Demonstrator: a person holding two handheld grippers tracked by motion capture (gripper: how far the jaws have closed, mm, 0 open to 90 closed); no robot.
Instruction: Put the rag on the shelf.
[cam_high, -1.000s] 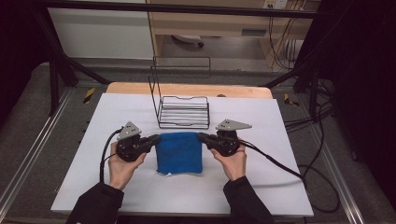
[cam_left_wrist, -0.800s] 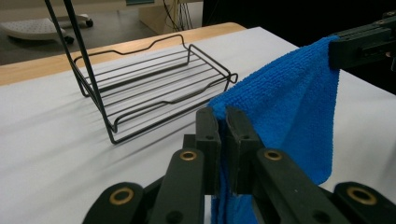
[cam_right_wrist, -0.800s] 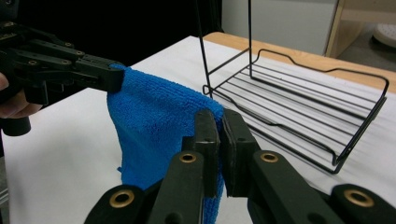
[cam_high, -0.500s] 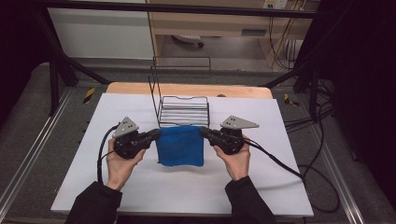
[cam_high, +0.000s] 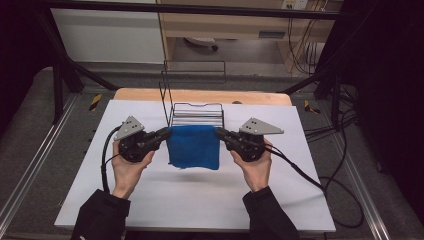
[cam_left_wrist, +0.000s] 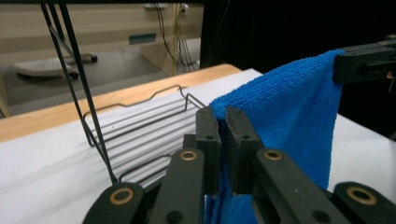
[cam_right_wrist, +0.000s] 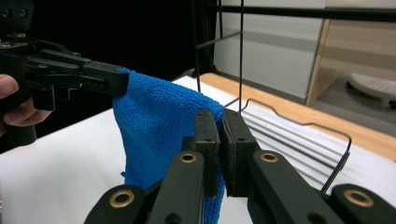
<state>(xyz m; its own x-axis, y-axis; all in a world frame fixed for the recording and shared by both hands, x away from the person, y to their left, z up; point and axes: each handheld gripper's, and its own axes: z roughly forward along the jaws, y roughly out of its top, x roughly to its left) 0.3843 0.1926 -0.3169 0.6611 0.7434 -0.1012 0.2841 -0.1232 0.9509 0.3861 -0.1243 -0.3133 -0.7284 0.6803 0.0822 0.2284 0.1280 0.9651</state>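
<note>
The left gripper (cam_high: 162, 135) pinches one top corner of the blue cloth (cam_high: 194, 147). The right gripper (cam_high: 221, 134) pinches the other corner, so the cloth hangs between them above the white table (cam_high: 200, 200), just in front of the wire rack (cam_high: 196, 114). The high view shows both hands. The gripper views show the jaws squeezed tight on the cloth, but its bottom edge is cut off there.

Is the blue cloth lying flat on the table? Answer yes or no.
No: the blue cloth hangs off the white table, stretched between the left claw and right claw.
</note>
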